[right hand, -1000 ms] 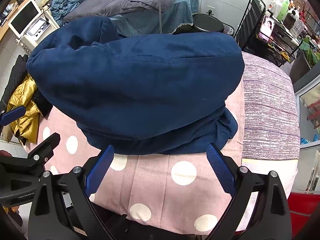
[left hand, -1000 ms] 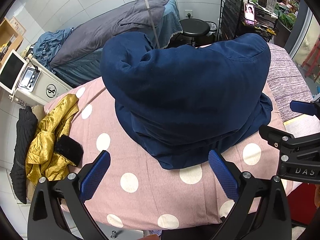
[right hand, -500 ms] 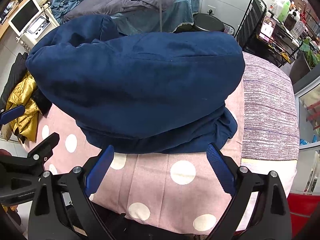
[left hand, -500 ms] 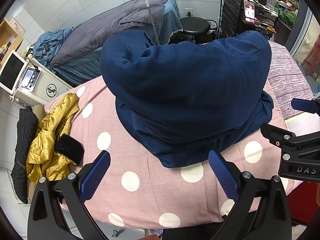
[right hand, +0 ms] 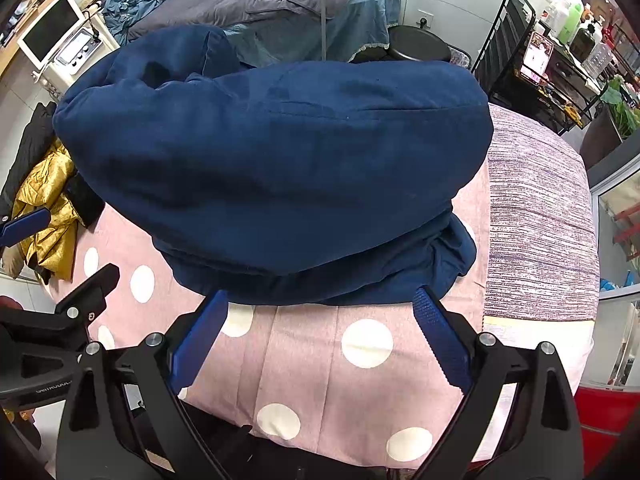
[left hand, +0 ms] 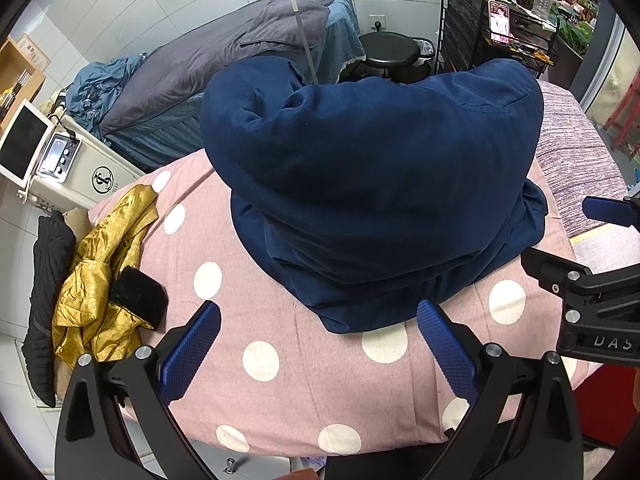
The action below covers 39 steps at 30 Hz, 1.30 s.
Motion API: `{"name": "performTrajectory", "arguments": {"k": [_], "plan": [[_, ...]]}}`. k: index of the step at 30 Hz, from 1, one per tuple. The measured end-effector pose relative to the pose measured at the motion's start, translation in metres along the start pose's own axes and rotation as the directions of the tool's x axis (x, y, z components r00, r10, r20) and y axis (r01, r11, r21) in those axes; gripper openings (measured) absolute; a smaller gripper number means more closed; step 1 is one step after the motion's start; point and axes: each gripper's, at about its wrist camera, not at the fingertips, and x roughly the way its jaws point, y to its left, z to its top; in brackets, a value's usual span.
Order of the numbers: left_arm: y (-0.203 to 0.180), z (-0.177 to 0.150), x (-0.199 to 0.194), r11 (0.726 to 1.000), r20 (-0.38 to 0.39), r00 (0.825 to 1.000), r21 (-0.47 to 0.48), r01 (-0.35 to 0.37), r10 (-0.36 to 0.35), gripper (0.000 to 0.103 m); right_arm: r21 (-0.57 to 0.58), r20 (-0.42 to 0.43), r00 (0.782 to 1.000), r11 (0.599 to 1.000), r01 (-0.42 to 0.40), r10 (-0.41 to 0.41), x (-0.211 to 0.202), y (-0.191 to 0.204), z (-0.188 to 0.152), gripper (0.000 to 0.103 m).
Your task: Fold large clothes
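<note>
Navy garment (left hand: 372, 184): a bulky dark blue piece, folded over on itself into a thick mound, lying in the middle of the pink polka-dot cover (left hand: 304, 380); its near hem sits just ahead of both sets of fingertips.
Left gripper (left hand: 318, 312): jaws spread wide, nothing between them — blue-padded fingers (left hand: 188, 354) held above the pink cover, short of the garment's edge.
Right gripper (right hand: 320, 300): also wide apart and holding nothing; the tips of its fingers (right hand: 440, 336) come right up to the garment's lower fold, though contact cannot be told.
Side by side: each gripper shows at the edge of the other's view, the two near one another.
Gold jacket (left hand: 96, 276): crumpled at the left edge of the cover, with a black garment (left hand: 44, 292) beside it.
Striped cover (right hand: 540, 216): grey-purple, adjoining the pink one on the right.
Background: a grey-covered bed (left hand: 224, 56), a black stool (left hand: 390, 46) and a wire shelf rack (left hand: 496, 40) — all well apart from the fold.
</note>
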Motion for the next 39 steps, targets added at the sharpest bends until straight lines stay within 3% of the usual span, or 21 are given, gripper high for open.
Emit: {"name": "performTrajectory", "arguments": {"k": [39], "plan": [[0.0019, -0.0028, 0.0038, 1.000, -0.019, 1.000, -0.003, 0.001, -0.001, 0.097, -0.013, -0.014, 1.000, 1.000, -0.003, 0.003, 0.0054, 0.0041, -0.0020, 0.092]]}}
